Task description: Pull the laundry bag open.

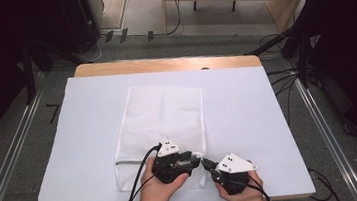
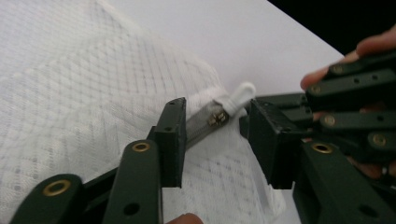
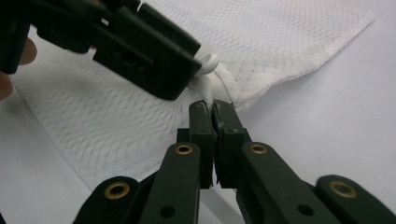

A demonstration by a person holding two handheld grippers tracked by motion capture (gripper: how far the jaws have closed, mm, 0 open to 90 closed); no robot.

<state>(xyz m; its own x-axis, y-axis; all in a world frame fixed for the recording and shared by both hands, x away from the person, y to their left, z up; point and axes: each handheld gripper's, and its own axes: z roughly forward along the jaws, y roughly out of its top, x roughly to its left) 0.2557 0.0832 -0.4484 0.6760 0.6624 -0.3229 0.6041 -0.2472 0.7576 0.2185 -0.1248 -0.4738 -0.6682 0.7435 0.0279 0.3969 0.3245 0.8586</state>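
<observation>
A white mesh zip bag point(image 1: 160, 117) lies flat on the white table point(image 1: 249, 118). My left gripper point(image 2: 219, 135) is open at the bag's near right corner, its jaws standing either side of the metal zip slider point(image 2: 217, 116) and its white pull tab point(image 2: 242, 93). My right gripper point(image 3: 213, 109) is shut on the bag's mesh point(image 3: 289, 51) just beside that tab point(image 3: 208, 63). In the high view the left gripper point(image 1: 192, 157) and right gripper point(image 1: 207, 165) meet tip to tip at that corner.
The white table cover runs wide on both sides of the bag, with a wooden edge point(image 1: 162, 64) at the far side. Cables point(image 1: 137, 180) trail from the grippers toward the near edge. Dark stands and floor rails point(image 1: 319, 116) flank the table.
</observation>
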